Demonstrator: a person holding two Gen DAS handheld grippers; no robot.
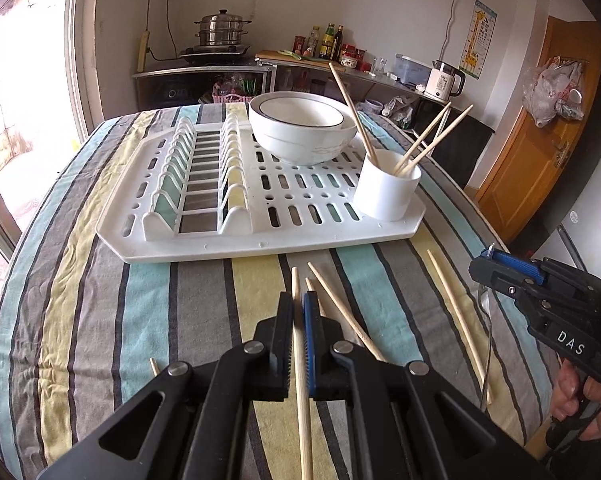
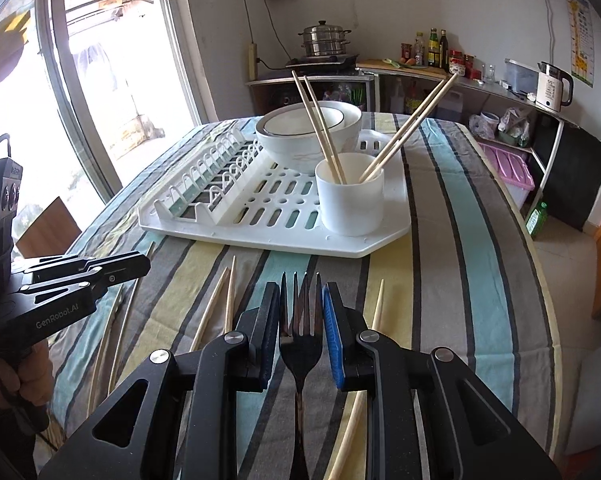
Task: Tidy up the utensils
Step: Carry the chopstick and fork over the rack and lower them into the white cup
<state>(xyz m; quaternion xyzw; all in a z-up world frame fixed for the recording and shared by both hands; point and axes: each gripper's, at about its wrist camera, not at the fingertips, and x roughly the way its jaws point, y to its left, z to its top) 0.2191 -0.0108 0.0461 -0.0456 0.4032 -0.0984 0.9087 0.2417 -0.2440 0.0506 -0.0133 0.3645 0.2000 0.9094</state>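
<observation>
My left gripper [image 1: 298,304] is shut on a wooden chopstick [image 1: 300,368], low over the striped tablecloth in front of the white drying rack [image 1: 204,244]. My right gripper [image 2: 300,296] is shut on a dark metal fork [image 2: 300,344], tines pointing forward. A white cup [image 1: 386,190] at the rack's near right corner holds several chopsticks; it also shows in the right wrist view [image 2: 350,204]. More chopsticks [image 1: 456,312] lie loose on the cloth, also seen in the right wrist view [image 2: 230,296]. The right gripper shows at the right edge of the left wrist view [image 1: 484,262].
Stacked white bowls [image 1: 302,128] sit at the back of the rack, with plate slots [image 1: 196,176] on its left. The table edge drops off at the right [image 2: 540,264]. A kitchen counter with a pot and bottles stands behind.
</observation>
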